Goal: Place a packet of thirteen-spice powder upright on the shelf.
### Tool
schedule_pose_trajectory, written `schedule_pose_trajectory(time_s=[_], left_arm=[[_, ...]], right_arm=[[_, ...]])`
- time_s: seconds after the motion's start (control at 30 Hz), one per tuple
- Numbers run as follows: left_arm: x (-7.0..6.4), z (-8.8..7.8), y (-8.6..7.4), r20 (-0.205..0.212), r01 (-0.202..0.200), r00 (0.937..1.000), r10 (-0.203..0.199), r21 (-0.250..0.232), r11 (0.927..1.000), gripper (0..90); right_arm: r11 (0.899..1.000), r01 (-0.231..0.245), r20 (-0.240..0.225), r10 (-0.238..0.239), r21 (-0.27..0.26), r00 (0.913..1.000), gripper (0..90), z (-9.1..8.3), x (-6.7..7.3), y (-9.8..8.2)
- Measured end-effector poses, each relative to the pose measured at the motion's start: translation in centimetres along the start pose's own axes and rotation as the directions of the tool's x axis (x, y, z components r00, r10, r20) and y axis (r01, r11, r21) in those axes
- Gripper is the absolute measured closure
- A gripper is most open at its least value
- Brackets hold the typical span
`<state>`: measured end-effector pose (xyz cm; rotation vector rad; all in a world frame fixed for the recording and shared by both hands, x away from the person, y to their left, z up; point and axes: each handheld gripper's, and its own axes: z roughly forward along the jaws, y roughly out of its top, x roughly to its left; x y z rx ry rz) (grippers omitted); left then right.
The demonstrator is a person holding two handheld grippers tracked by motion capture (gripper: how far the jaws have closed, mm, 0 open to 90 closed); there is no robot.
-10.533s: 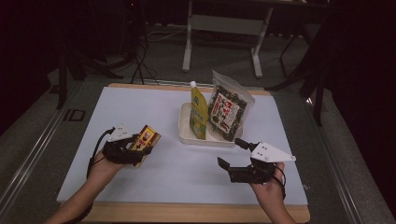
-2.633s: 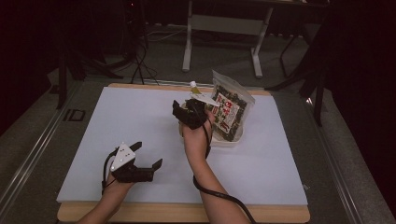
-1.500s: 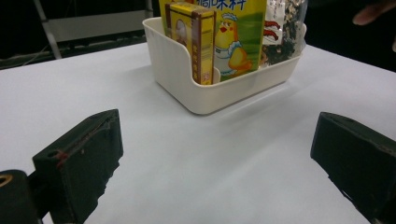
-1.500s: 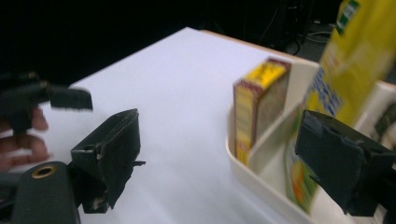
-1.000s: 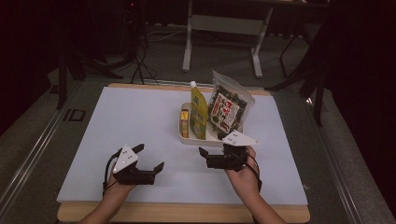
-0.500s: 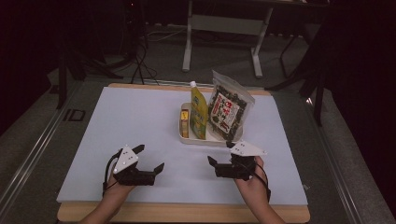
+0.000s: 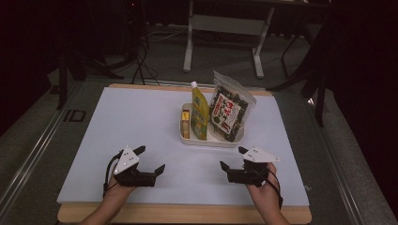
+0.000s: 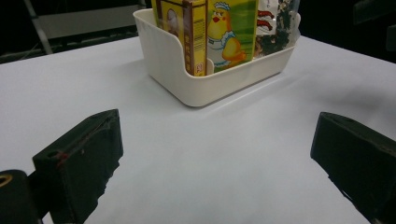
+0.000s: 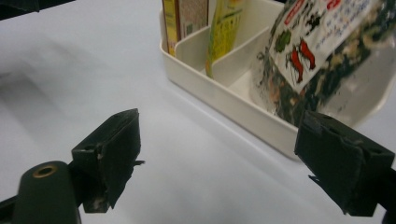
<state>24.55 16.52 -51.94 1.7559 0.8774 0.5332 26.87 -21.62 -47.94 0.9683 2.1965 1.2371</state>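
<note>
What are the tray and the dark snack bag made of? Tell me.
Tray: looks like matte cream plastic, with smooth moulded walls and rounded corners. Snack bag: seems to be glossy clear plastic film with a printed label; it crinkles and the dark contents show through.

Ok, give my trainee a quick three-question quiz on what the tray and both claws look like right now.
1. True or false: the left claw is shut on the small yellow box.
2. Which item stands in the middle of the white tray? A) seaweed snack bag B) yellow pouch with a cap C) small yellow box
3. Fill in: the right claw is ____ and holds nothing.

Key: 1 false, both claws rest open on the white table; 2 B; 3 open.
</note>
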Motion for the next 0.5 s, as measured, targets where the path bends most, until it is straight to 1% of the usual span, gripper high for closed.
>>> schedule_pose_trajectory(time_s=[0.07,0.17,0.2,0.27,0.33,0.37,0.47,0.5], left_arm=[[-0.02,0.04,-0.04,0.001,-0.004,1.0000,0.004,0.002,1.0000,2.5],[-0.05,0.06,-0.10,0.006,-0.004,1.0000,0.004,0.004,1.0000,2.5],[-0.06,0.07,-0.12,0.006,-0.005,1.0000,0.005,0.004,1.0000,2.5],[-0.02,0.07,-0.16,0.008,-0.006,1.0000,0.006,0.007,1.0000,2.5],[0.00,0.09,-0.18,0.010,-0.004,0.9999,0.004,0.007,1.0000,2.5],[0.02,0.12,-0.21,0.012,-0.001,0.9999,0.001,0.006,1.0000,2.5],[0.01,0.14,-0.20,0.016,-0.003,0.9999,0.002,0.008,1.0000,2.5],[0.00,0.19,-0.21,0.019,-0.001,0.9998,0.001,0.008,1.0000,2.5]], right_arm=[[1.000,-0.006,0.006,0.006,0.000,1.0000,14.0,-0.09,-0.19,-0.12],[1.000,-0.002,0.014,0.002,0.002,0.9999,14.2,-0.09,-0.34,-0.16],[1.000,-0.017,-0.001,0.017,0.004,0.9999,14.2,-0.05,-0.40,-0.18],[1.000,-0.023,-0.006,0.023,0.007,0.9997,14.2,0.03,-0.45,-0.22],[1.000,-0.021,-0.003,0.021,0.010,0.9998,14.2,0.08,-0.47,-0.26],[1.000,-0.017,0.005,0.017,0.007,0.9998,14.2,0.10,-0.49,-0.30],[1.000,-0.019,0.000,0.019,0.011,0.9998,14.2,0.10,-0.56,-0.33],[1.000,-0.017,0.006,0.017,0.010,0.9998,14.2,0.09,-0.54,-0.38]])
